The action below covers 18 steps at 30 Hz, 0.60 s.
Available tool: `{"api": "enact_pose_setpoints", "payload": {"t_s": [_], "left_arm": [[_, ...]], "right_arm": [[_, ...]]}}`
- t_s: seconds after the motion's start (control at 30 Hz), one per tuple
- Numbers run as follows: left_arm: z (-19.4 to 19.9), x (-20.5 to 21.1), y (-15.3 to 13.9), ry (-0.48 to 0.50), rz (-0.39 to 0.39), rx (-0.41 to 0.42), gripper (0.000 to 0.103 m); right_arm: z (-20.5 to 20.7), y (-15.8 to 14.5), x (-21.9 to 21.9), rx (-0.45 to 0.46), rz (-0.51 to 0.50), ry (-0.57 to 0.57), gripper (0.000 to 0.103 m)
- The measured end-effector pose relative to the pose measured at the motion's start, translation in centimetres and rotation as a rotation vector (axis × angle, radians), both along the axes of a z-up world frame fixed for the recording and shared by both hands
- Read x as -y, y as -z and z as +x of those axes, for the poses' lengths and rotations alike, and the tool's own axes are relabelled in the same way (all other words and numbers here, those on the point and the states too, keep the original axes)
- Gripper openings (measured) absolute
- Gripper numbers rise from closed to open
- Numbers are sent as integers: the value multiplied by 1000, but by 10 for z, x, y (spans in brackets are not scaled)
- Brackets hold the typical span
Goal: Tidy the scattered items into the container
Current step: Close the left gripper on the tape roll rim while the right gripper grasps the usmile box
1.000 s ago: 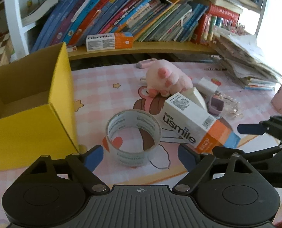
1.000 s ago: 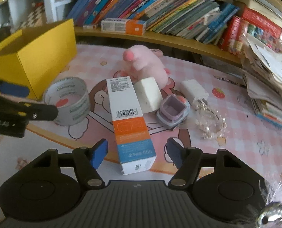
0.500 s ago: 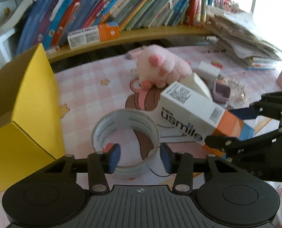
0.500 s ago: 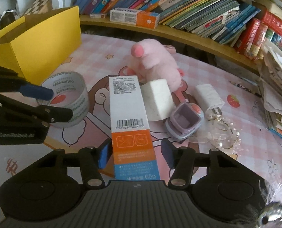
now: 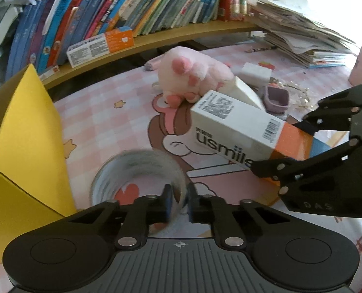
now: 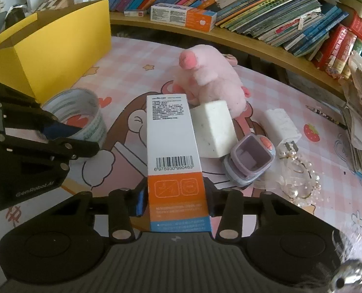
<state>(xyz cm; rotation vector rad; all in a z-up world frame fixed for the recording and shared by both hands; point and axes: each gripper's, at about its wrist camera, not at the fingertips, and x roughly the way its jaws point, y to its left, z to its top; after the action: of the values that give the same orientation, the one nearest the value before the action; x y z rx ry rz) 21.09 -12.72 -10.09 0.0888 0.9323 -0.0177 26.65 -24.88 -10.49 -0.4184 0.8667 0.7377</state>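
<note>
Your left gripper point(image 5: 179, 202) had just closed its jaws on the near wall of the clear roll of packing tape point(image 5: 137, 171), one blue pad inside the ring and one outside, pinching the wall thin between them; the roll looked blurred and sat on the pink checked desk point(image 5: 102, 122), just beside the open yellow cardboard box point(image 5: 29, 131) at your nine o'clock. Your right gripper point(image 6: 176, 201) had just drawn its jaws in against the two long sides of the white, orange and blue toothpaste carton point(image 6: 172, 146), gripping its orange band, with the carton stretching away toward twelve o'clock. At the carton's far end lay the pink plush toy point(image 6: 210, 78), and touching its right side at one o'clock leaned a white speckled block point(image 6: 215, 129). A small lilac plastic tub point(image 6: 250, 161) lay at two o'clock, with a white charger plug point(image 6: 282, 124) beyond it and a pearl bead bracelet point(image 6: 300, 178) to its right. Books point(image 6: 254, 7) lined the wooden shelf point(image 6: 266, 48) behind the desk.
</note>
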Motion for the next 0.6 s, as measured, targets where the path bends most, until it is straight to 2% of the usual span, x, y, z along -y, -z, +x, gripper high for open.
{"api": "enact_pose_setpoints", "payload": {"t_s": [0.33,0.6], "left_arm": [[-19,-5,-13,-18,-18,21,6],[-41,-7,-24,-38,-61,42,7]], "right_arm": [[-14,-3,5,-42,15,-2,38],[-29,-6,10,-72,-11,5,38]]}}
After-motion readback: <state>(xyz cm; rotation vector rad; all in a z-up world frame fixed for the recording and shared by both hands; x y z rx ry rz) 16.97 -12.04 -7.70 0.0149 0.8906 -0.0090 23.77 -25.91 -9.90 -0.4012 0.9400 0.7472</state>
